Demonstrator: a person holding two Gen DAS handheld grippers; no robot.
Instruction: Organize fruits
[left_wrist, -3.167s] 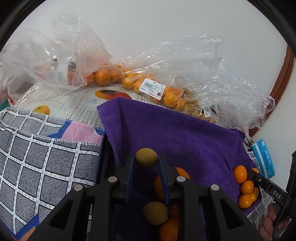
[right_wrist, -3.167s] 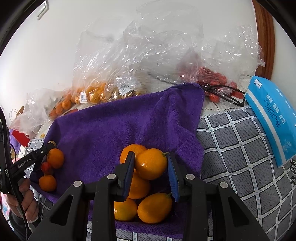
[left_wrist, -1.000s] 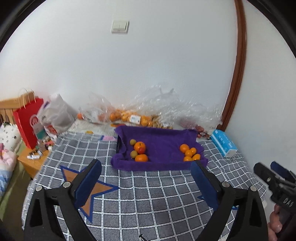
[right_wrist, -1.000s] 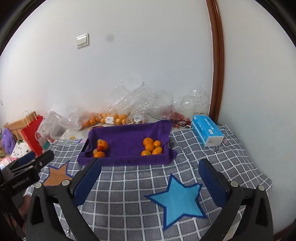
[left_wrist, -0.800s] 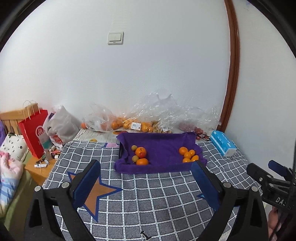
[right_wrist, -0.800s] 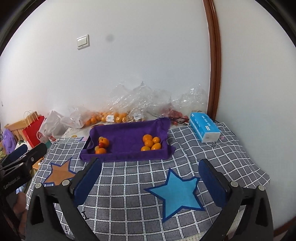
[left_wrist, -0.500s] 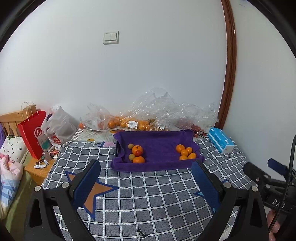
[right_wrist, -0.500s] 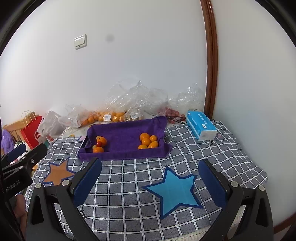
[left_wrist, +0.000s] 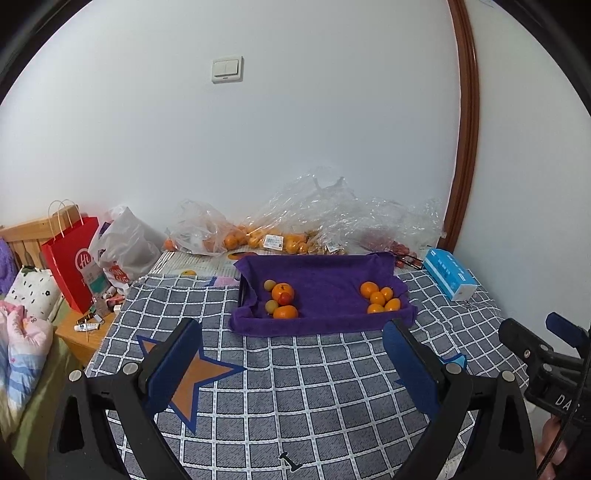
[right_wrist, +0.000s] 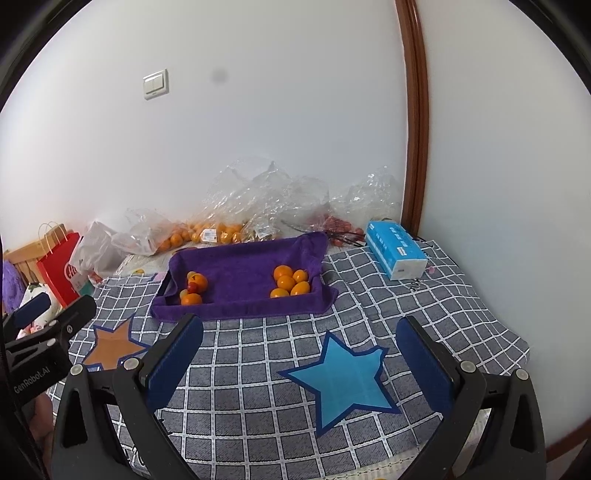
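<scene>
Fruit (left_wrist: 379, 296) sorted in two clusters on purple towel (left_wrist: 321, 284); left gripper (left_wrist: 291, 363) and right gripper (right_wrist: 299, 356) spread wide, empty. Small, round, soft-skinned, likely rolls; pinch gently across middle.

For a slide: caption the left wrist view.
Open left claw faces purple towel-lined tray holding two fruit groups.

A cloth-lined tray (left_wrist: 321, 325) lies on the bed (left_wrist: 295, 387), far from the wide-apart left claw (left_wrist: 291, 354) and right claw (right_wrist: 301, 349). Mixed fruits (left_wrist: 280, 301) sit at its left end, oranges (left_wrist: 378, 297) at its right. Plastic bags (left_wrist: 295, 229) lie behind it against the wall, a tissue pack (left_wrist: 448, 278) to its right.
</scene>
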